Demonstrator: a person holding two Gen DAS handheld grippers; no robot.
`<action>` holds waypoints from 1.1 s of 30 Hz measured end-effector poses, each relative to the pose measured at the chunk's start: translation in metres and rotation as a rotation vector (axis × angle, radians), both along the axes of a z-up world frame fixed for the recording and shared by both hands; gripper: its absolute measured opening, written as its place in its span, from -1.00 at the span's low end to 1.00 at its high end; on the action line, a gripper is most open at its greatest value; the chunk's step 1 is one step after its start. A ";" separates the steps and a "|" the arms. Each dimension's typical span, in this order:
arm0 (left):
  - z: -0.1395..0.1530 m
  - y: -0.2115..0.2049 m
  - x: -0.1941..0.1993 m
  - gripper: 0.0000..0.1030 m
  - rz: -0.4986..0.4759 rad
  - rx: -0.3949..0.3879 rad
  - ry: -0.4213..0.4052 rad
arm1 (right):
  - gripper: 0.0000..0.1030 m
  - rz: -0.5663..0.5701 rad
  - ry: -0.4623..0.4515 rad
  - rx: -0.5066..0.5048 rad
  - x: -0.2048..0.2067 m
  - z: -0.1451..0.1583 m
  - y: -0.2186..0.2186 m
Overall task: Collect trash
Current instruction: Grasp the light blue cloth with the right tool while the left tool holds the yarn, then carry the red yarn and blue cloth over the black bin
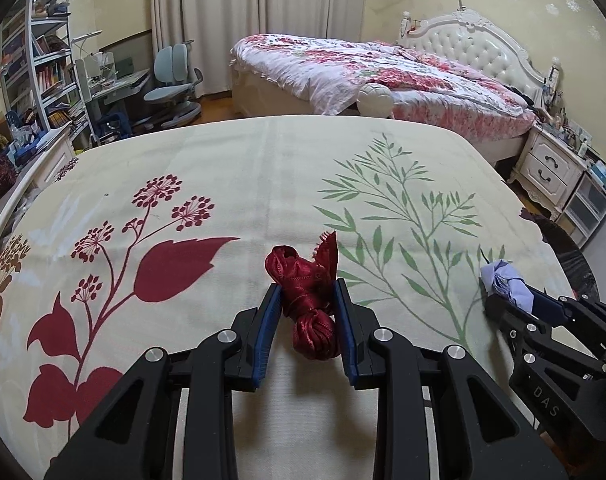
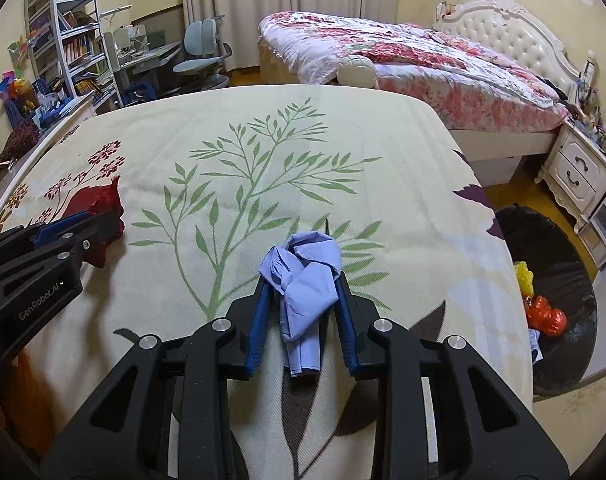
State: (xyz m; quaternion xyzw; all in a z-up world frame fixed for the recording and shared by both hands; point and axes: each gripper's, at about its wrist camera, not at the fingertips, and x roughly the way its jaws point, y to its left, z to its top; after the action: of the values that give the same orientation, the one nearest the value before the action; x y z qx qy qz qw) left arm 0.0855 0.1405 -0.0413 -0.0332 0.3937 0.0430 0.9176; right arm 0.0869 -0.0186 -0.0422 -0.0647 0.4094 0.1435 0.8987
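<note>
A crumpled bundle of dark red ribbon (image 1: 303, 276) sits between the blue pads of my left gripper (image 1: 307, 294), which is shut on it just above the cream floral tablecloth (image 1: 243, 168). A wad of pale blue material (image 2: 303, 280) is pinched in my right gripper (image 2: 303, 286), also shut. In the left wrist view the right gripper (image 1: 503, 300) appears at the right edge with the blue wad (image 1: 507, 282). From the right wrist view, the left gripper (image 2: 107, 226) shows at the left with the red bundle (image 2: 97, 202).
A bin lined with a black bag (image 2: 563, 280) stands on the floor off the table's right edge, holding yellow and orange wrappers (image 2: 543, 312). Beyond the table are a bed (image 1: 383, 68), a nightstand (image 1: 547, 168), a desk chair (image 1: 175, 80) and bookshelves (image 1: 43, 72).
</note>
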 end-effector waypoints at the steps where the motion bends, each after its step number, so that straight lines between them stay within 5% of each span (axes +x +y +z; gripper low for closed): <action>1: 0.000 -0.005 -0.001 -0.43 -0.010 0.000 0.000 | -0.42 -0.007 -0.002 0.002 -0.003 0.000 -0.005; 33: 0.025 -0.172 -0.006 -0.43 -0.314 -0.009 -0.071 | -0.42 -0.338 -0.091 0.059 -0.030 0.019 -0.171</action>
State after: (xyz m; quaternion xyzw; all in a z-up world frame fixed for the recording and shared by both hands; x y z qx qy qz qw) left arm 0.0800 -0.0313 -0.0166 0.0234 0.3615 -0.1039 0.9263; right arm 0.0571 -0.1894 -0.0232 0.0250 0.3689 -0.0010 0.9291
